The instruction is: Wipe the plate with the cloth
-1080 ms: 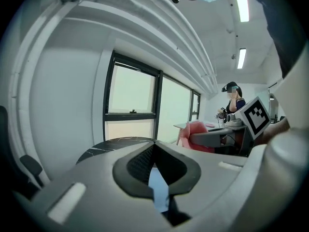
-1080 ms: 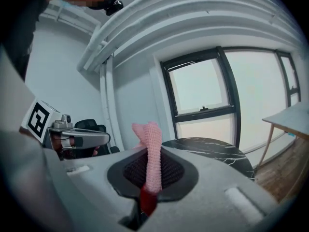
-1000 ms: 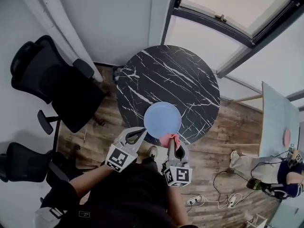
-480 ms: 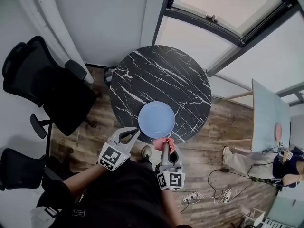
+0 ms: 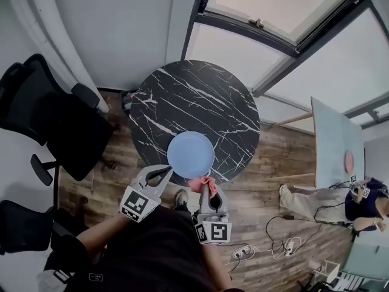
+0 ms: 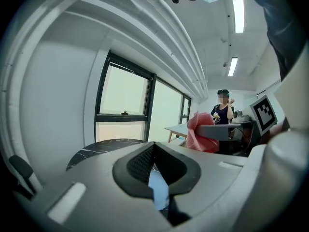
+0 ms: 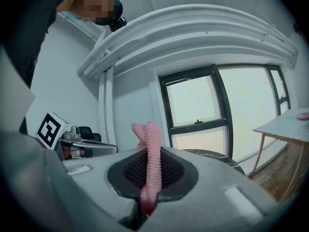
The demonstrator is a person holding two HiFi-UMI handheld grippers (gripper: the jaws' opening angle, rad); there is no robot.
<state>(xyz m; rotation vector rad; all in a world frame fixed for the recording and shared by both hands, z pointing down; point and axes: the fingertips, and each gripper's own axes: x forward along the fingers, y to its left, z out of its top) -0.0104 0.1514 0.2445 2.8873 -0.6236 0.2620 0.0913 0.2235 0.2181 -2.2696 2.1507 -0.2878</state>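
Plate [image 5: 190,154], pale blue and round, sits at the near edge of the round black marble desk [image 5: 200,93], on the side closest to the person. The left tongs [image 5: 165,174] reach it from the lower left and are closed on its near rim; in the left gripper view a thin blue sliver of the plate [image 6: 158,190] shows pinched between the dark ribbed pads [image 6: 140,163]. The right tongs [image 5: 208,189] are clamped on the pink cloth [image 5: 200,182], which hangs bunched just off the plate's near right edge, over the desk's rim. In the right gripper view the cloth [image 7: 151,163] runs as a knitted strip straight up between the closed pads and stands a little above them, twisted at the top. From the left gripper view the same cloth [image 6: 203,132] appears as a pink bundle off to the right. Black office chairs [image 5: 55,126] stand to the left of the desk on the wooden floor [image 5: 267,187], and a pale table [image 5: 331,145] stands well apart on the right, under the window [image 5: 285,11]
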